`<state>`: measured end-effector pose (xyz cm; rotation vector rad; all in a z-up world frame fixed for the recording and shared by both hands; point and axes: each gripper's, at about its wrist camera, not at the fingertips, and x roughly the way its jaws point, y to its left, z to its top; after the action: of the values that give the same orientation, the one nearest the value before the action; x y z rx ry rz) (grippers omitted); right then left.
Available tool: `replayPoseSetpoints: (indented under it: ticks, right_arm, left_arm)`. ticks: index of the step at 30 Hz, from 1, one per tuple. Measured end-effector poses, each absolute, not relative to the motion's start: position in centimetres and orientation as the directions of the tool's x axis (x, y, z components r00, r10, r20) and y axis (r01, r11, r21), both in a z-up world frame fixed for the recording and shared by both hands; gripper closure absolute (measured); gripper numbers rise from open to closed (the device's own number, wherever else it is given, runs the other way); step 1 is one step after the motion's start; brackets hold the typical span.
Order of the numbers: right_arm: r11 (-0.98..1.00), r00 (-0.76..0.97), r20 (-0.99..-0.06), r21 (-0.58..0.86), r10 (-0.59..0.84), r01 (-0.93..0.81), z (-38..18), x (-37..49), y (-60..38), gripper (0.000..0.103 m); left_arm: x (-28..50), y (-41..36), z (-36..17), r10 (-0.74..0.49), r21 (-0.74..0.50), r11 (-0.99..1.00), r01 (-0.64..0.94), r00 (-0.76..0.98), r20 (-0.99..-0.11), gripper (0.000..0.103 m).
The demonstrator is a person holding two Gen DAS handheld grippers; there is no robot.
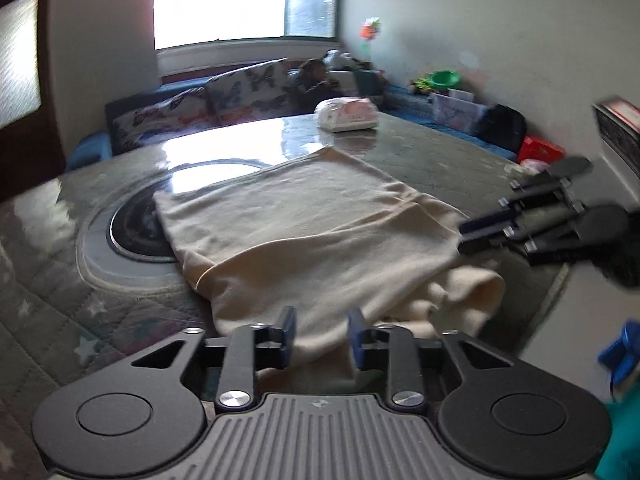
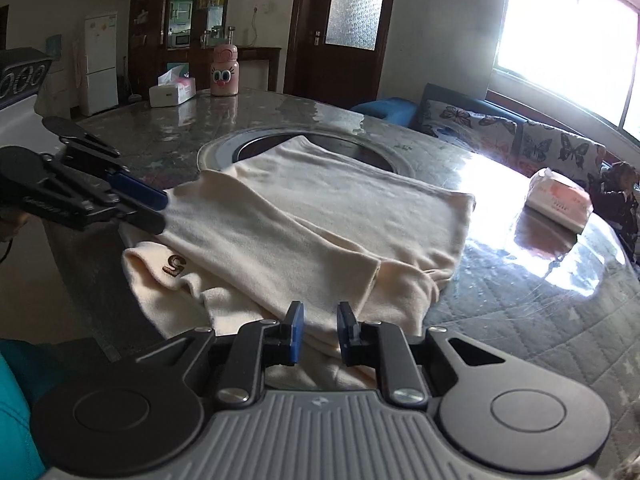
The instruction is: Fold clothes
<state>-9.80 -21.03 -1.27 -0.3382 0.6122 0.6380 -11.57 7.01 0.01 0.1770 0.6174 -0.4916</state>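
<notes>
A cream garment (image 1: pixel 312 220) lies folded on the quilted, glass-topped table (image 1: pixel 420 148), its far part over a round dark inset (image 1: pixel 128 232). In the right wrist view the cream garment (image 2: pixel 320 208) shows a small brown logo (image 2: pixel 174 266) on the lower layer near the table's front edge. My left gripper (image 1: pixel 322 334) stands open at the near edge, with cloth lying between its separated pads. From the other view, the left gripper (image 2: pixel 164 212) has its tips at the garment's left corner. My right gripper (image 2: pixel 320 332) is shut on the near hem, and the right gripper (image 1: pixel 462 238) pinches the cloth's right edge.
A wrapped tissue pack (image 1: pixel 348 114) lies at the table's far side. A pink bottle (image 2: pixel 225 70) and a tissue box (image 2: pixel 172 90) stand on the far edge. A butterfly-print sofa (image 1: pixel 240 92) with a seated person (image 1: pixel 316 80) runs under the window.
</notes>
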Motion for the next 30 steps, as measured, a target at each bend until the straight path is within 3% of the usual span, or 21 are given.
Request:
replayPoseSetpoints:
  ticks: [1, 7, 12, 14, 17, 18, 20, 22, 30]
  right_arm:
    - [0.758, 0.638, -0.625, -0.11, 0.451, -0.643, -1.1, -9.9, -21.2, 0.084]
    - [0.724, 0.625, -0.646, -0.158, 0.438, -0.671, -0.6, -11.2, -21.4, 0.076]
    - [0.687, 0.61, -0.669, -0.2, 0.425, -0.699, -0.7, -12.2, -21.5, 0.067]
    - [0.669, 0.607, -0.673, -0.22, 0.423, -0.71, -0.9, -12.5, -21.4, 0.058]
    - [0.632, 0.607, -0.672, -0.26, 0.424, -0.73, -1.2, -13.0, -21.0, 0.052]
    - [0.617, 0.605, -0.672, -0.273, 0.427, -0.738, -1.4, -13.1, -20.9, 0.051]
    - [0.59, 0.597, -0.673, -0.286, 0.437, -0.755, -1.6, -13.3, -20.6, 0.049]
    - [0.57, 0.592, -0.672, -0.297, 0.445, -0.766, -1.8, -13.3, -20.3, 0.048]
    - [0.52, 0.6, -0.618, -0.335, 0.508, -0.786, -2.3, -12.0, -18.6, 0.051]
  left_arm:
    - [-12.2, 6.9, 0.1, -0.387, 0.048, 0.859, 0.509, 0.71, -0.588, 0.058]
    - [-14.6, 5.2, -1.1, -0.384, 0.23, 0.763, 0.604, 0.711, -0.589, 0.057]
    - [-15.0, 3.7, -1.8, -0.405, 0.297, 0.716, 0.632, 0.722, -0.561, 0.057]
    - [-14.9, 3.3, -2.2, -0.404, 0.315, 0.704, 0.636, 0.724, -0.559, 0.057]
    - [-14.8, 3.0, -2.3, -0.413, 0.315, 0.698, 0.643, 0.721, -0.556, 0.06]
    - [-14.7, 3.1, -2.3, -0.417, 0.312, 0.7, 0.642, 0.722, -0.552, 0.064]
    - [-14.4, 3.2, -2.0, -0.423, 0.295, 0.711, 0.639, 0.723, -0.546, 0.082]
    - [-13.9, 3.4, -1.7, -0.432, 0.267, 0.727, 0.633, 0.724, -0.538, 0.09]
    - [-10.4, 5.0, 0.4, -0.471, 0.104, 0.792, 0.601, 0.71, -0.523, 0.094]
